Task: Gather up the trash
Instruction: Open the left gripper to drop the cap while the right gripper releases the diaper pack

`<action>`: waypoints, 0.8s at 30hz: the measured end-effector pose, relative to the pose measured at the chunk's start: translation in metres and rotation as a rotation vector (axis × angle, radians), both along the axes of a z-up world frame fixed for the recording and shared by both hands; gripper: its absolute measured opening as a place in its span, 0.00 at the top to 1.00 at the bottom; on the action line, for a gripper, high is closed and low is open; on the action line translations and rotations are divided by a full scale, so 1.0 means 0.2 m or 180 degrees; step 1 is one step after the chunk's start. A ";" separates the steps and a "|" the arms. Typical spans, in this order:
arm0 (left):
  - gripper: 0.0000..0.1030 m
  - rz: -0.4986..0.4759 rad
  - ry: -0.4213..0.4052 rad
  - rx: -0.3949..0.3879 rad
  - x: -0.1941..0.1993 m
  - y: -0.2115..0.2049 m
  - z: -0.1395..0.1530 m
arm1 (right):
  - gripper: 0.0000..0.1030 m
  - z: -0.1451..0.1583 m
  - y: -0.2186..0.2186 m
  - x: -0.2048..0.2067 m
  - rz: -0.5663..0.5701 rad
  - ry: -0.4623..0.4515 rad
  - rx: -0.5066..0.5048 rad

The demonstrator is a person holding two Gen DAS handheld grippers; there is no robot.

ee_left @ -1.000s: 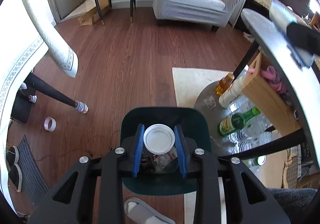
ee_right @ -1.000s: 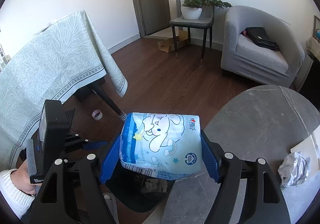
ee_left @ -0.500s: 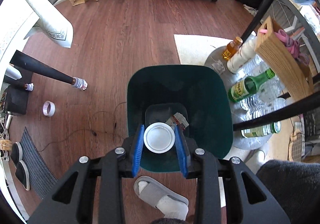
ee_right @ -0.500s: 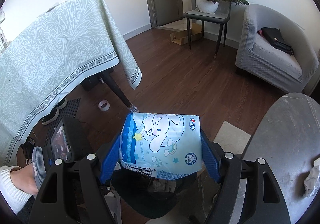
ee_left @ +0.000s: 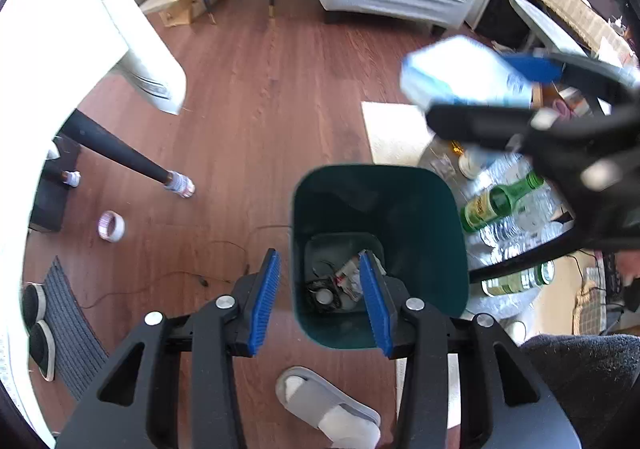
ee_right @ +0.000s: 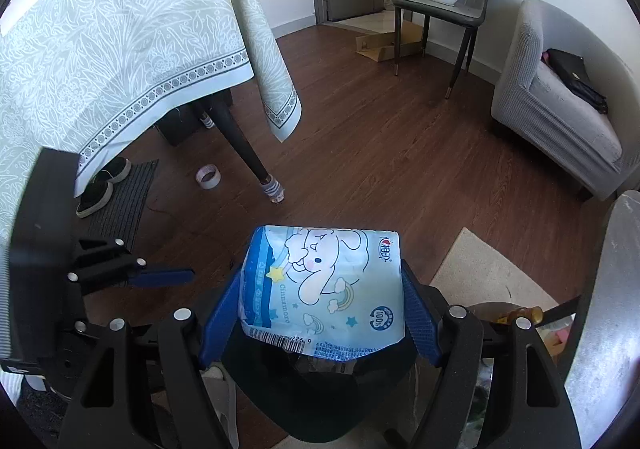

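The left gripper (ee_left: 320,295), pitched steeply down over the dark green plastic bin's (ee_left: 448,249) near-left rim, has just been opening, empty, while the light blue cartoon-printed tissue pack (ee_right: 324,289) is clamped in the right gripper (ee_right: 320,309) above the bin.

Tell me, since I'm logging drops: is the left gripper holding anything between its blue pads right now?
No. The left gripper is open with nothing between its pads; only the green bin and the trash inside it show through the gap.
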State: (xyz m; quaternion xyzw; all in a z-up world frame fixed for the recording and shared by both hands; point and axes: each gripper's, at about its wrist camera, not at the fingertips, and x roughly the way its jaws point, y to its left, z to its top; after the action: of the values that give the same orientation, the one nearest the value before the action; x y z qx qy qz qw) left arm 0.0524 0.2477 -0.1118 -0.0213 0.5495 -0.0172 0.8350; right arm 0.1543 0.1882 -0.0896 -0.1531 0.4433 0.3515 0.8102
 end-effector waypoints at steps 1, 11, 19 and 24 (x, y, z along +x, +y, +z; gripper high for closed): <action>0.56 0.0052 -0.0015 0.0004 0.00 0.02 0.01 | 0.28 -0.01 0.01 0.00 -0.0008 0.0008 -0.0019; 0.67 0.0372 -0.0453 -0.0123 -0.06 0.18 0.20 | 0.28 -0.21 0.11 0.02 -0.0015 0.0172 -0.0303; 0.72 0.0478 -0.0871 -0.0212 -0.09 0.21 0.39 | 0.28 -0.50 0.15 0.03 0.0031 0.0557 -0.0648; 0.75 0.0419 -0.1079 -0.0242 -0.10 0.16 0.49 | 0.28 -0.63 0.15 0.01 0.0069 0.0702 -0.0848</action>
State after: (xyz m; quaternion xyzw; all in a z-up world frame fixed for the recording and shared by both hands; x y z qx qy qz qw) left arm 0.0328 0.2794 -0.0128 -0.0856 0.3973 0.0133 0.9136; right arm 0.1572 0.2174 -0.2147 -0.2245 0.5705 0.3130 0.7254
